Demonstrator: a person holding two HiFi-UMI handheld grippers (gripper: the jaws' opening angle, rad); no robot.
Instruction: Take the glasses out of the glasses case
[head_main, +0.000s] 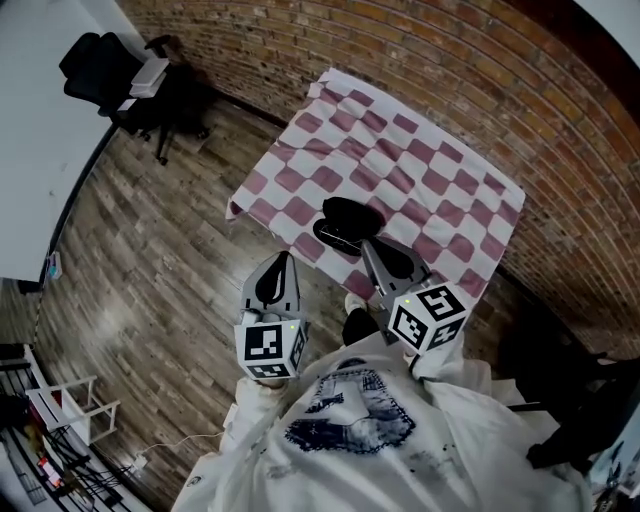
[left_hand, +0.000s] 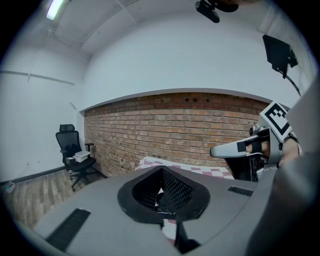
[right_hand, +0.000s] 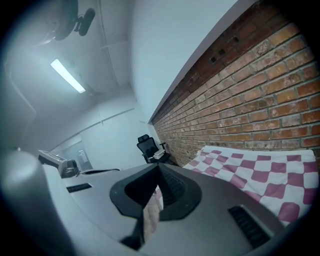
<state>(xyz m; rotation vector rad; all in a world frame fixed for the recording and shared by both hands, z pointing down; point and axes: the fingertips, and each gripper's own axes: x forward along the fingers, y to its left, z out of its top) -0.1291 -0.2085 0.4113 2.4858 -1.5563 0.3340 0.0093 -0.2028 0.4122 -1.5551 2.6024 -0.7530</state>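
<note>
A black glasses case (head_main: 340, 226) lies on the near part of a table under a pink-and-white checked cloth (head_main: 400, 160). It looks open, with two dark oval halves side by side; whether glasses lie in it I cannot tell. My left gripper (head_main: 284, 258) hangs over the floor just short of the table's near edge, left of the case, shut and empty. My right gripper (head_main: 368, 246) points at the case from the near right, its tip just short of it, shut and empty. In the gripper views the left gripper (left_hand: 161, 171) and the right gripper (right_hand: 158, 167) each show their jaws meeting at the tips.
A brick wall (head_main: 430, 70) runs behind the table. A black office chair (head_main: 130, 75) with a white box on its seat stands on the wooden floor (head_main: 150, 270) at the far left. A white rack and cables (head_main: 60, 430) sit at the near left.
</note>
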